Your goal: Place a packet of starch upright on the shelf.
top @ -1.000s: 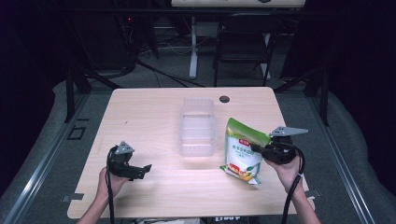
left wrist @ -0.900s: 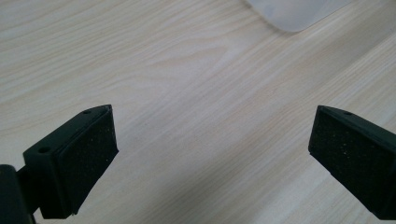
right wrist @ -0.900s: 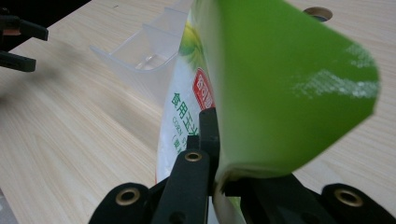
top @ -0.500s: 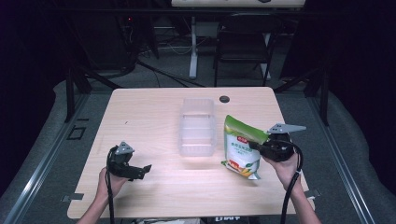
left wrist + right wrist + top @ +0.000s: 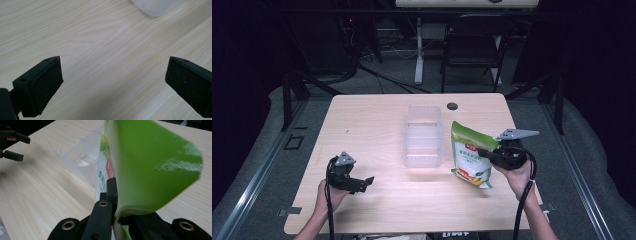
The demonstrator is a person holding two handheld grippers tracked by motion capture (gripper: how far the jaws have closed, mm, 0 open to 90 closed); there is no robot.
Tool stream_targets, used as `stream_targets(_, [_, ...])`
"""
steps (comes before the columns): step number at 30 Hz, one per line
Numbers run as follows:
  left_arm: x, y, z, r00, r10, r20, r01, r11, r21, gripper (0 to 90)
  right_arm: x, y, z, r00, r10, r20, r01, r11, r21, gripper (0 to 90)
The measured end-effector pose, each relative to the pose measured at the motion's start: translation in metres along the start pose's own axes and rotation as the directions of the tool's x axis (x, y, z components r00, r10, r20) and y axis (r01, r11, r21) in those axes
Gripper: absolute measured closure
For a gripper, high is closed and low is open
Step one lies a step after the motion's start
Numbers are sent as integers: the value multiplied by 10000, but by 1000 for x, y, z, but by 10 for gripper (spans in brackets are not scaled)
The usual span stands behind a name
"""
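Where the right gripper's (image 5: 116,217) jaws meet the pouch (image 5: 150,167), the green film curls over them and hides the pad faces, and the pouch's lower end is cut off at the bottom of the right gripper view. Its print is too blurred there to read. Seen from above, the bin (image 5: 423,136) is clear plastic, so its walls fade into the tabletop and its inner dividers are hard to trace.

That right gripper (image 5: 484,152) is clamped on the pouch's (image 5: 470,160) right edge, holding it upright and slightly tilted just right of the bin, its bottom corner at or just above the table (image 5: 362,125); contact cannot be told. From the right gripper view the pouch stands just beside the bin's (image 5: 80,157) near wall.

Well left of the bin and nearer the person, the left gripper (image 5: 364,183) hovers low with its jaws spread wide, nothing between them but bare wood (image 5: 105,50). One rounded corner of the bin (image 5: 157,6) is cut off at the top of that view.
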State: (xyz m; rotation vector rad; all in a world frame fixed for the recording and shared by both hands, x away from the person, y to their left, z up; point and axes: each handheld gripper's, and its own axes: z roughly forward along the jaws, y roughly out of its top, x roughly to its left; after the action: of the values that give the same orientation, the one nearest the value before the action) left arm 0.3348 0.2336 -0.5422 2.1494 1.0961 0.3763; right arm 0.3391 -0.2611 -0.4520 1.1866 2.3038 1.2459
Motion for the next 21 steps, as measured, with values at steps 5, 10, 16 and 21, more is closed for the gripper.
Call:
stream_targets(5, [0, 0, 0, 10000, -1, 5, 1, 10000, -13, 10, -2, 4, -1, 10000, -39, 25, 39, 10000, 18, 900])
stream_targets(10, [0, 0, 0, 10000, -1, -4, 1, 10000, -19, 10, -4, 7, -1, 10000, -84, 36, 84, 9999, 127, 900])
stream_targets(16, [-1, 1, 0, 10000, 44, 37, -44, 10000, 3, 10, -5, 11, -2, 9999, -129, 40, 129, 9999, 106, 900])
stream_targets(21, [-1, 0, 1, 10000, 20, 40, -20, 10000, 11, 10, -5, 14, -5, 9999, -133, 2, 133, 9998, 113, 900])
